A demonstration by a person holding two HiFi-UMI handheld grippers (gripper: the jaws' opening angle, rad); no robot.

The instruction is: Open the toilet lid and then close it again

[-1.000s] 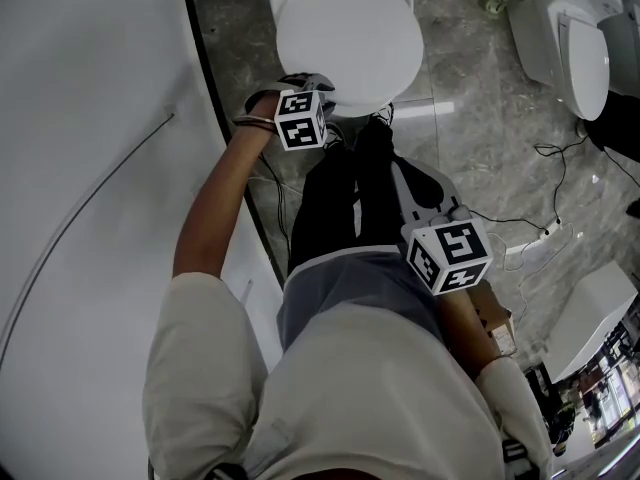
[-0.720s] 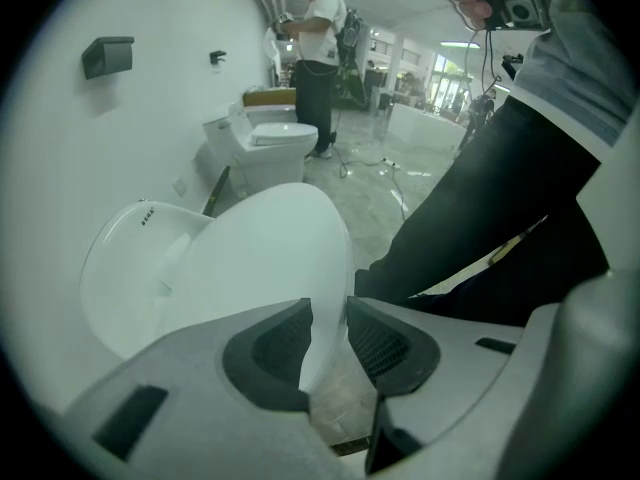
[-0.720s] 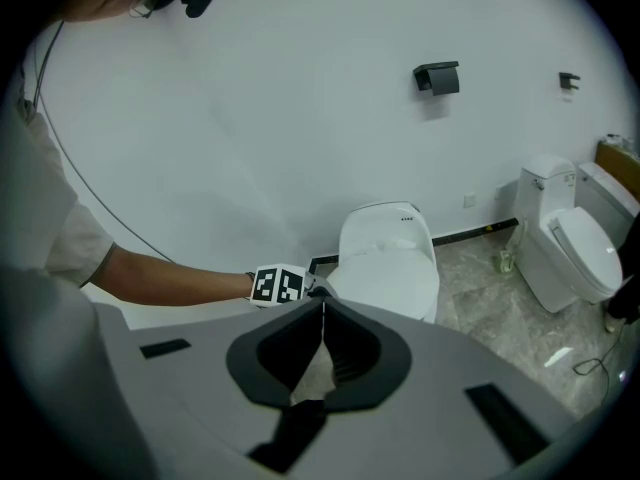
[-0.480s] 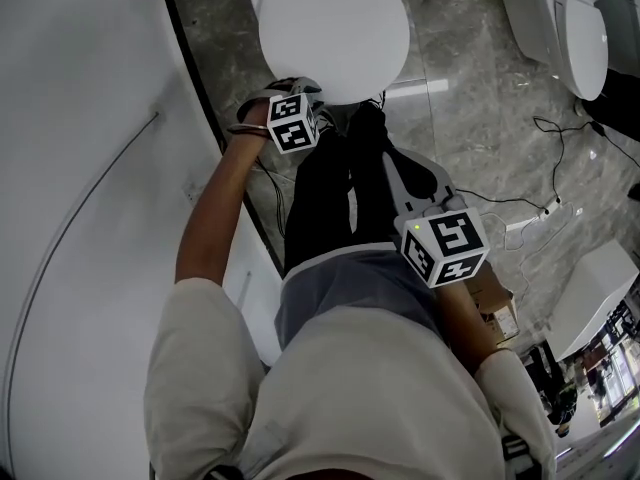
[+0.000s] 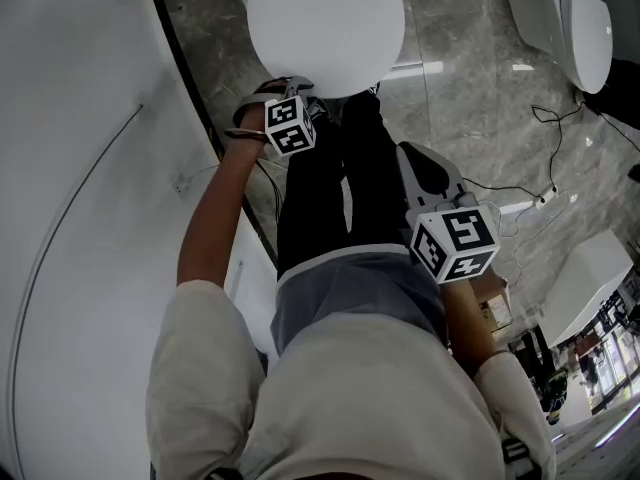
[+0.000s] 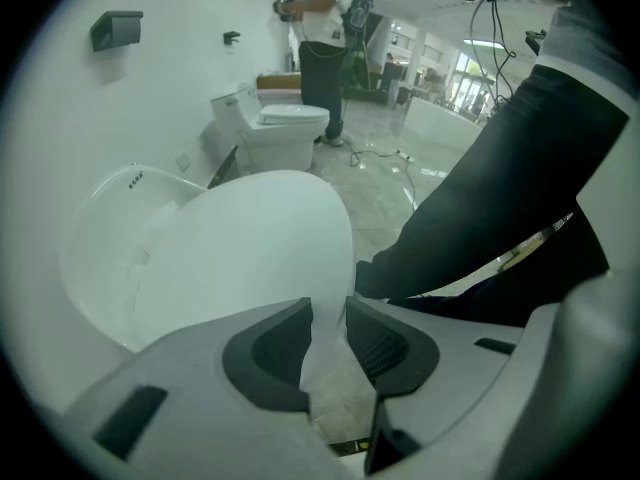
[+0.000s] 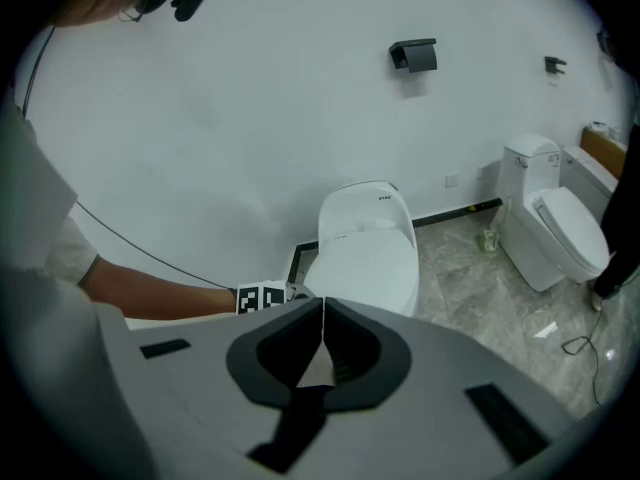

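— What couldn't you see?

— Mostly the bowl of the toilet (image 7: pixel 365 208). The toilet lid (image 5: pixel 325 28) lay low over it and covered whatever was inside. I couldn't tell whether it sat fully down. In the head view the lid's far end was cut off by the top of the frame. The person's own torso (image 5: pixel 340 368) and dark trouser legs (image 5: pixel 330 198) hid much of the floor (image 5: pixel 470 78).

— And the grippers?

— The left gripper (image 6: pixel 328 316) was at the lid's near rim. Its jaws had just been closing, and the white edge ran up between the pads, pinched there. From above only its marker cube (image 5: pixel 287 126) showed clearly, and the tips were out of sight. The right gripper (image 7: pixel 322 306) hung by the person's right side, well apart from the toilet, with its jaws pressed together on nothing.

— Anything else around?

— A second toilet (image 7: pixel 555 223) stood along the same wall (image 7: pixel 250 98) with its lid down too, so its contents were hidden. A dark fitting (image 7: pixel 413 55) hung on the wall, but I couldn't make out what it was.
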